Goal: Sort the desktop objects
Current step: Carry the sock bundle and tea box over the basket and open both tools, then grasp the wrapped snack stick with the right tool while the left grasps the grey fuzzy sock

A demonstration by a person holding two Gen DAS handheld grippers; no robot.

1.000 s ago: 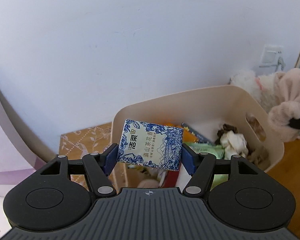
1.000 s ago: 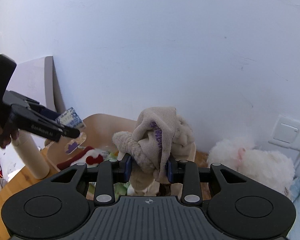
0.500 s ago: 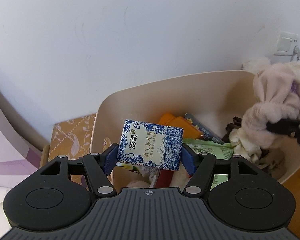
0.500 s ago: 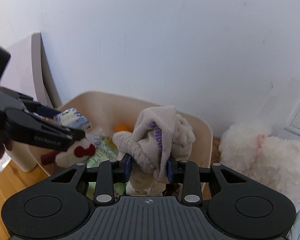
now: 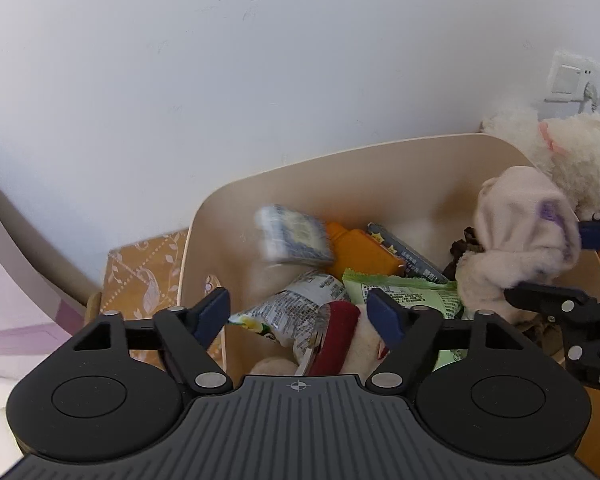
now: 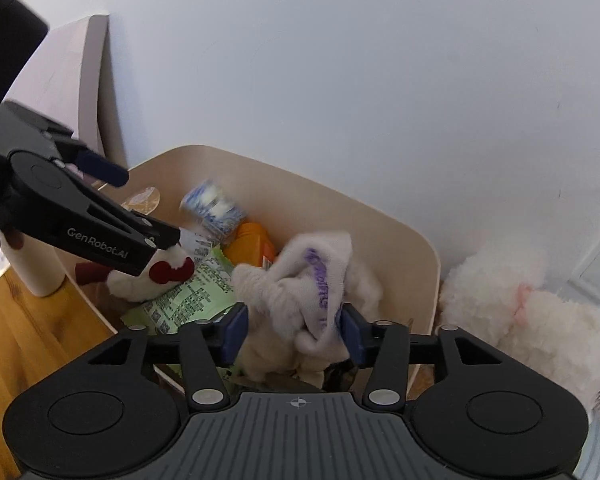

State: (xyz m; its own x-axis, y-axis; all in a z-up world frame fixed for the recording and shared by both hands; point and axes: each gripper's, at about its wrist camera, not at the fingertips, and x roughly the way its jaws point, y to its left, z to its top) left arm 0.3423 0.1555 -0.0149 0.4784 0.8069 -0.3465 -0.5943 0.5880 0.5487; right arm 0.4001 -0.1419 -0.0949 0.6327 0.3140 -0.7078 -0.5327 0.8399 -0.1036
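Observation:
My left gripper (image 5: 298,314) is open and empty above the beige bin (image 5: 340,168). The blue-and-white tissue pack (image 5: 292,240) is blurred in mid-fall inside the bin; it also shows in the right wrist view (image 6: 214,206). My right gripper (image 6: 294,334) has opened wide over the bin (image 6: 380,216). The fuzzy cream sock with purple print (image 6: 316,276) hangs loose between its fingers and also shows in the left wrist view (image 5: 528,232).
The bin holds an orange bottle (image 5: 362,252), green snack packets (image 5: 412,292), a plush with a red bow (image 6: 156,276) and a dark booklet. A white plush toy (image 6: 532,320) sits right of the bin by a wall socket (image 5: 572,80). A white cylinder (image 6: 36,268) stands on the wooden desk at left.
My left gripper opened and dropped the tissue pack into the bin. My right gripper opened, loosening the sock. Both grippers moved lower over the bin.

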